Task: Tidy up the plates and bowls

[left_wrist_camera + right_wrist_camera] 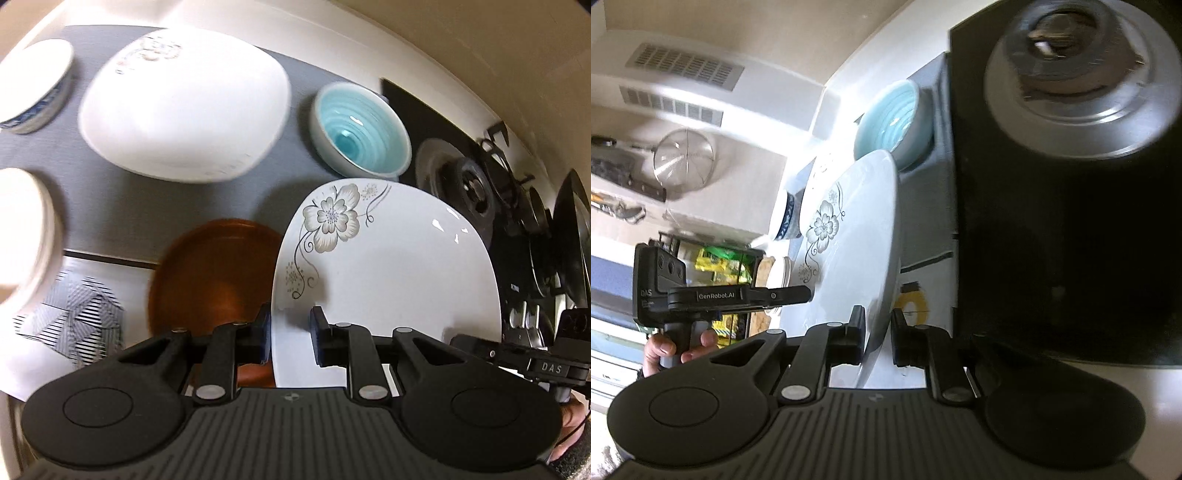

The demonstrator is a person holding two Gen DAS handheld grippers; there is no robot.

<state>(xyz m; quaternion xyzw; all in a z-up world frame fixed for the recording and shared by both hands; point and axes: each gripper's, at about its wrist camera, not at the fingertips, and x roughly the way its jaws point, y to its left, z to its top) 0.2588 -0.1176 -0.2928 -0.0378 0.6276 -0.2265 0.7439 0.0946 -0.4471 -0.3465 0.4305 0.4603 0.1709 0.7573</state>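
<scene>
The floral plate (388, 266), a white dish printed with a grey flower and tendrils, is held clear of the table (122, 206) by both grippers at once. In the left wrist view, the left gripper (290, 338) is seen with its jaws set on either side of the plate's near rim; the blue pads (317, 328) stand slightly apart from the rim, so it cannot be told whether they actually clamp it. In the right wrist view, the same floral plate (857, 236) is shown nearly edge-on and tilted, with the jaws of the right gripper (877, 332) closed against its lower rim from both faces. Beside the plate an amber plate (218, 273) is seen just to its left, partly hidden behind it. Beyond these a second white plate (184, 103) lies on the grey table, blurred, with a turquoise bowl (360, 129) near it on the right and a blue-and-white bowl (37, 85) at the far left. Part of a further white dish (26, 236) is seen at the left edge. A black stove (1067, 229) with a burner (1075, 74) is shown just to the right of the plate.
</scene>
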